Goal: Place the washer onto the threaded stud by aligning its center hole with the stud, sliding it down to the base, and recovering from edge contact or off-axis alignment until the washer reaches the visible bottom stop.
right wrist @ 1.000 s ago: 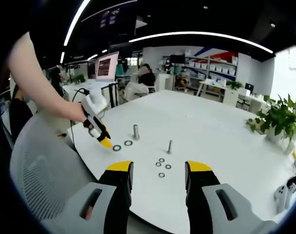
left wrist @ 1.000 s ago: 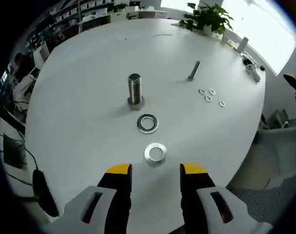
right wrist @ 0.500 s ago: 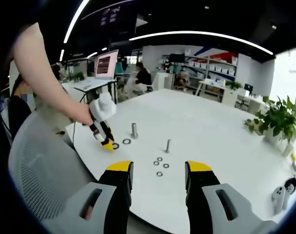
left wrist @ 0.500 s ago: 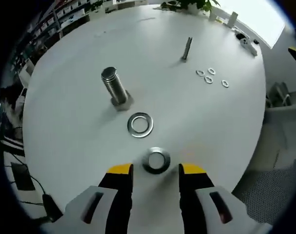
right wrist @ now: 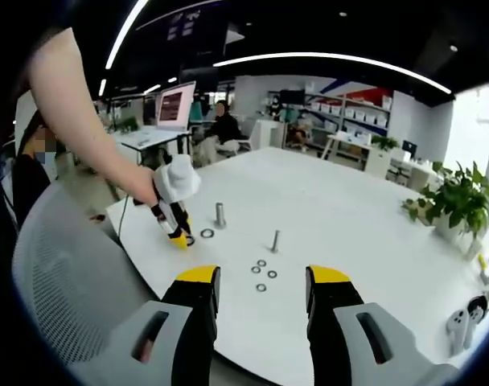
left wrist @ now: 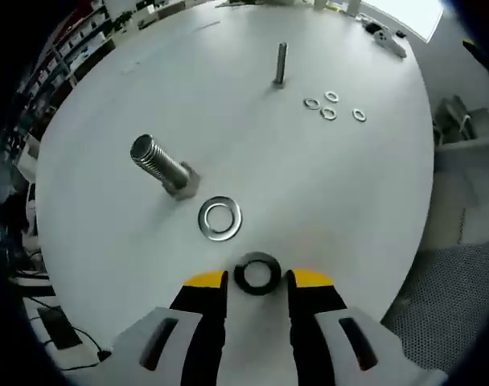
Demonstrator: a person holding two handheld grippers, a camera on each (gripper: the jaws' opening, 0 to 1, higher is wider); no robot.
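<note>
The near washer [left wrist: 256,273] lies flat on the white table [left wrist: 373,185], exactly between the spread yellow fingertips of the left gripper [left wrist: 258,279]. The large threaded stud [left wrist: 162,166] stands beyond this washer, up-left, past a second washer [left wrist: 219,219]. The right gripper [right wrist: 263,277] hangs open, well apart.

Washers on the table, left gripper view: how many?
6. A large washer lies between the left gripper jaws, a second large washer beside the big threaded stud, and four small washers cluster near the thin stud. None seem hidden.
</note>
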